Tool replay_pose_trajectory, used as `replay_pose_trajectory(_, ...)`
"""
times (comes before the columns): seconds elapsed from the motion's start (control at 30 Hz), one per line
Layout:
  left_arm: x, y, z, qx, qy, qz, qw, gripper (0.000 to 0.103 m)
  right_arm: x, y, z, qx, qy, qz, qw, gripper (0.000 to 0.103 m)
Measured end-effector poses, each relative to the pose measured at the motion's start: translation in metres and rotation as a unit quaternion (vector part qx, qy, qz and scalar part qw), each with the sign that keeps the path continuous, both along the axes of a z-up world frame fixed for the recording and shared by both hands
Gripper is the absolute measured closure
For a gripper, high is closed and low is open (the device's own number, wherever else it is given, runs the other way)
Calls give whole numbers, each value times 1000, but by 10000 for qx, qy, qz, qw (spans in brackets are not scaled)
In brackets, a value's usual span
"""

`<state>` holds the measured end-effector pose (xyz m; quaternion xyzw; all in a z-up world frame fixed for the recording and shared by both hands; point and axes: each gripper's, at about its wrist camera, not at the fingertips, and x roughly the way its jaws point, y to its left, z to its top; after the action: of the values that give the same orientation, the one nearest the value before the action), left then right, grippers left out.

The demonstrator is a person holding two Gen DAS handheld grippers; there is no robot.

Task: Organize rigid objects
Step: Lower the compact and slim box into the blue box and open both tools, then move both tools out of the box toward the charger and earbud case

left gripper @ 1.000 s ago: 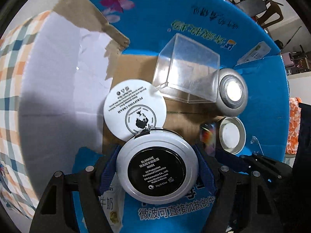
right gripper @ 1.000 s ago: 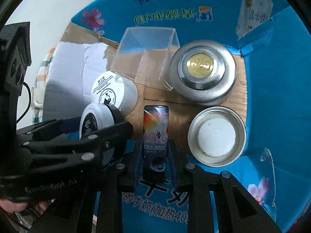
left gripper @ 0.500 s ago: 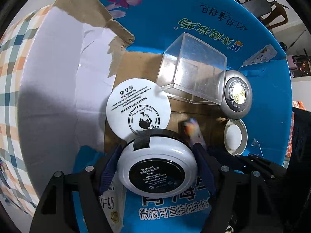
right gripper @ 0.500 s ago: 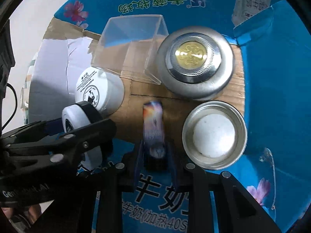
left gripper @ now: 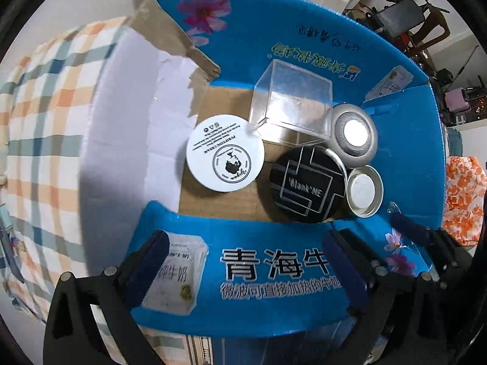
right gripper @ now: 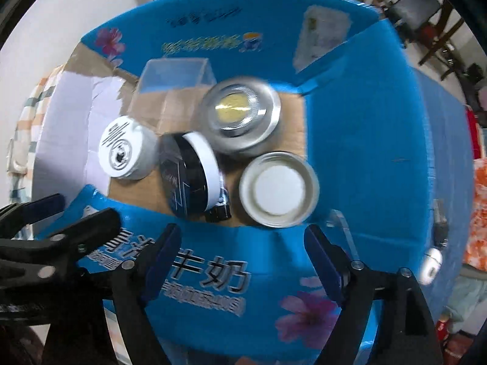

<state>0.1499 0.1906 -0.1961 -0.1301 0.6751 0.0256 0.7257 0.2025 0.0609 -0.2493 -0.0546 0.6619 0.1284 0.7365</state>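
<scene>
In the left wrist view a blue carton (left gripper: 304, 39) with a cardboard floor holds a white cream jar (left gripper: 225, 152), a clear acrylic box (left gripper: 292, 103), a silver tin (left gripper: 354, 129), a small silver lid (left gripper: 363, 190) and a black compact (left gripper: 307, 185). My left gripper (left gripper: 243, 270) hangs open and empty over the near wall. In the right wrist view the compact (right gripper: 191, 173) leans tilted on a small dark tube (right gripper: 219, 210), between the white jar (right gripper: 124, 149) and the silver lid (right gripper: 278, 188). My right gripper (right gripper: 243, 261) is open and empty too.
A checked cloth (left gripper: 45, 121) covers the surface left of the carton. A torn white and brown flap (left gripper: 137, 97) forms the carton's left side. Chairs and furniture (left gripper: 408, 15) stand beyond the far wall. An orange patterned fabric (left gripper: 462, 194) lies at the right.
The left gripper opened and dropped the compact into the carton. The right gripper opened and let go of the small tube. Both grippers pulled back over the near wall.
</scene>
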Motion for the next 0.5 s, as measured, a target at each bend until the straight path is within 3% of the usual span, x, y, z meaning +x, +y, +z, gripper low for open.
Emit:
replay_pose_trajectory(0.07,-4,1,6,43,-79,32,10000,0,-2,-5,3,-63,-66,-57,9999,8)
replay_pose_trajectory(0.27,-10,-14,20,273,-304,13,9992,0,-9,-31,20,-55,-169,-163,9997,8)
replay_pose_trajectory(0.5,-21,-30,60,561,-804,25,9952,0,-31,-43,86,106,-480,-285,9984,8)
